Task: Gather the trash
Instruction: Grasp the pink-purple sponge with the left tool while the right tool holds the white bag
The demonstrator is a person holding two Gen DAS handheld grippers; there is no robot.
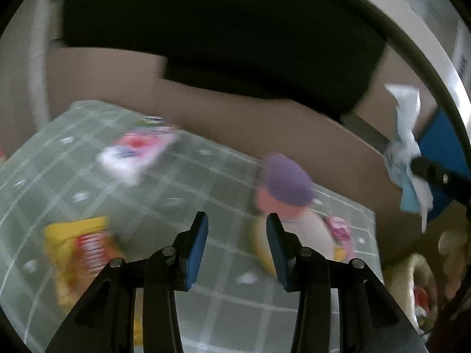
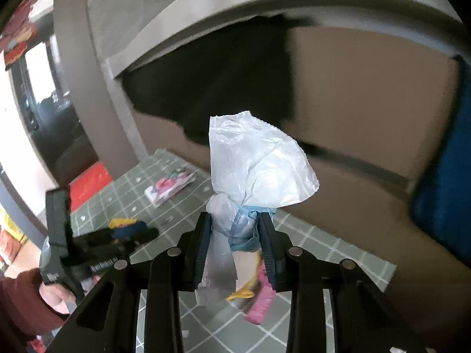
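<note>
right tongs (image 2: 235,220): clamped on bunched neck of a thin white-and-pale-blue plastic bag (image 2: 259,161), crinkled, fanning above the pads (held clear of the worktop (image 2: 338,247)) | left tongs (image 1: 237,220): part open, nothing between | pink-white wrapper (image 2: 170,186) near worktop's far edge, yellow wrapper (image 1: 79,253) at left

A home living room, dimly lit. A desk covered by a green checked tablecloth (image 2: 318,244) stands just in front of a brown sofa (image 2: 368,94) draped with a black cloth (image 2: 223,82). Snack wrappers (image 2: 170,186) lie on the tablecloth, with a grey wall (image 2: 132,8) behind the sofa.
</note>
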